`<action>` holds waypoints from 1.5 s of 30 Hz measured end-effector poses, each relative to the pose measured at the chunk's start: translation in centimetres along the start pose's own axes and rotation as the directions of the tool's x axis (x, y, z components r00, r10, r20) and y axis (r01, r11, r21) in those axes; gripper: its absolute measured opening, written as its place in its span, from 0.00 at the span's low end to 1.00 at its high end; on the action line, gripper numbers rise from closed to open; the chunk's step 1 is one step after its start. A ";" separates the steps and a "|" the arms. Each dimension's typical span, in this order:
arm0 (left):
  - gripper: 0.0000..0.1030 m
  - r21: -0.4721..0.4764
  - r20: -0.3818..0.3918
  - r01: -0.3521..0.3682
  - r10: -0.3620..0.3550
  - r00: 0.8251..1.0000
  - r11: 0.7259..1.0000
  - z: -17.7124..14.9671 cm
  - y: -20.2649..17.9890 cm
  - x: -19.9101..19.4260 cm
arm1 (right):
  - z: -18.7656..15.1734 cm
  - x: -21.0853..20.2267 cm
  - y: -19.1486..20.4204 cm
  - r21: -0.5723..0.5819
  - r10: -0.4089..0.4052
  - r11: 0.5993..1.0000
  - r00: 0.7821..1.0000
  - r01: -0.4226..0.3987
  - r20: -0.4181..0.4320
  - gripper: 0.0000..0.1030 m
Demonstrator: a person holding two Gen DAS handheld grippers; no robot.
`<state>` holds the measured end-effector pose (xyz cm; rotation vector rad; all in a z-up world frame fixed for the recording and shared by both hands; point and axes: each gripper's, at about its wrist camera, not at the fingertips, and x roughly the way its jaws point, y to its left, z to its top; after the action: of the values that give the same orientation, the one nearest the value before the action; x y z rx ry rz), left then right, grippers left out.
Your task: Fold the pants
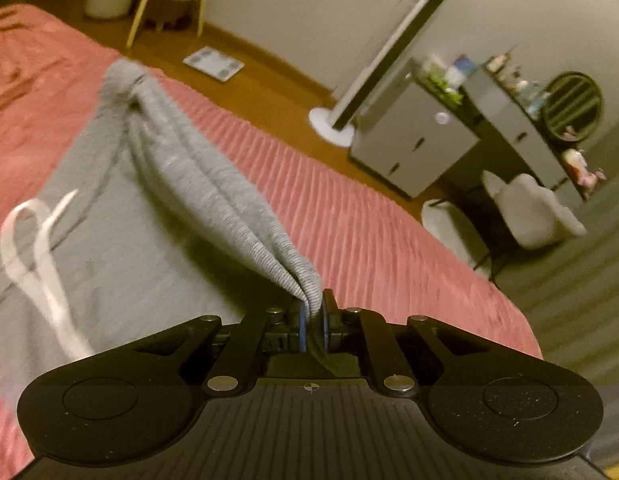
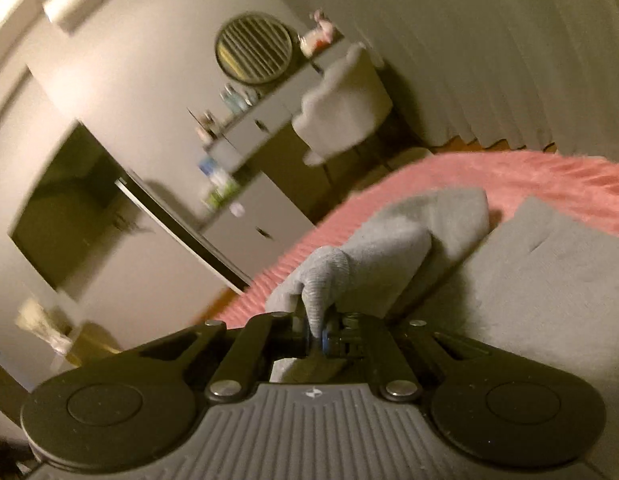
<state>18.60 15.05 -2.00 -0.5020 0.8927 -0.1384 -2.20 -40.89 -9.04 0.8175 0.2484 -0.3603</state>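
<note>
Loosely bunched grey pants (image 1: 157, 184) drape over the pink bedspread (image 1: 349, 216).

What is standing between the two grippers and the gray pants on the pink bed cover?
Nothing visible. The left gripper is already shut on a bunched ribbed edge of the gray pants, and the right gripper is shut on another ribbed edge. Only the pink bed cover lies underneath.

Around me the room is dim and warm-lit. A wood floor (image 1: 269, 76) runs to pale walls (image 1: 293, 8). A grey cabinet (image 1: 413, 144) stands beside a cluttered desk (image 1: 505, 108) with a round mirror (image 1: 573, 104), a white chair (image 1: 537, 208) near it, and curtains (image 2: 489, 60).
</note>
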 end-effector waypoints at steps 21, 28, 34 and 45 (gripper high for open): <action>0.56 -0.137 0.151 -0.127 0.148 0.977 0.982 -8.6 11.0 -2.6 | -3.6 -1.7 -7.4 0.033 -0.271 0.957 0.927 0.289 -0.257 0.40; 0.20 -0.142 0.069 -0.196 0.207 0.976 0.970 -8.2 13.2 -1.6 | -3.4 -0.1 -5.9 -0.121 -0.372 0.928 0.903 0.353 -0.217 0.10; 0.10 -0.167 0.093 -0.164 0.181 0.979 0.972 -8.9 13.7 -4.7 | -2.2 -3.5 -4.8 -0.090 -0.315 0.948 0.943 0.306 -0.112 0.06; 0.10 -0.135 0.029 -0.345 0.351 0.936 0.929 -12.6 14.5 -5.8 | -2.8 -5.6 -6.2 -0.183 -0.465 0.883 0.855 0.432 -0.230 0.19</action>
<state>3.95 25.10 -11.32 -0.4558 0.9295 0.2572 -10.01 -41.49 -13.07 0.6762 0.7195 -0.6690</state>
